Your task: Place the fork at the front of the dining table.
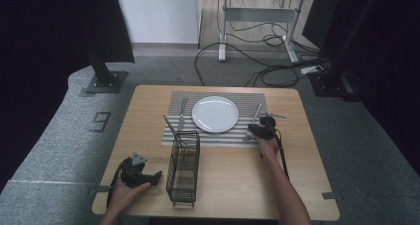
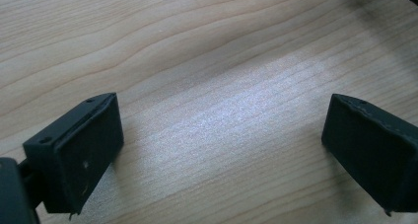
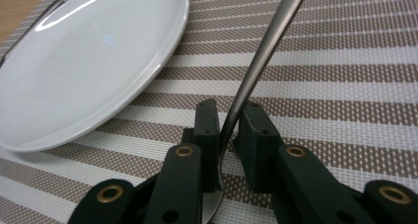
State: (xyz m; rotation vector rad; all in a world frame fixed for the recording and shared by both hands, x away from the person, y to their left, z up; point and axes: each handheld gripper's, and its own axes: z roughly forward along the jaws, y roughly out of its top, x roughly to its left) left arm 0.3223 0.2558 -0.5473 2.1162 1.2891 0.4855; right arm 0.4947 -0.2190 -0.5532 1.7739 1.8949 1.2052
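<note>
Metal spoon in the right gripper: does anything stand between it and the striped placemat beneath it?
Nothing visible does. The right gripper holds the metal spoon over bare striped placemat; the round white plate lies off to one side.

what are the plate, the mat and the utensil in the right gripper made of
Plate: glossy white, likely glazed ceramic; it mirrors a bright light streak.
Mat: woven, probably vinyl or plastic mesh, in brown and white stripes.
Utensil: polished metal, likely stainless steel, with a smooth grey sheen, clamped in the right gripper.
</note>
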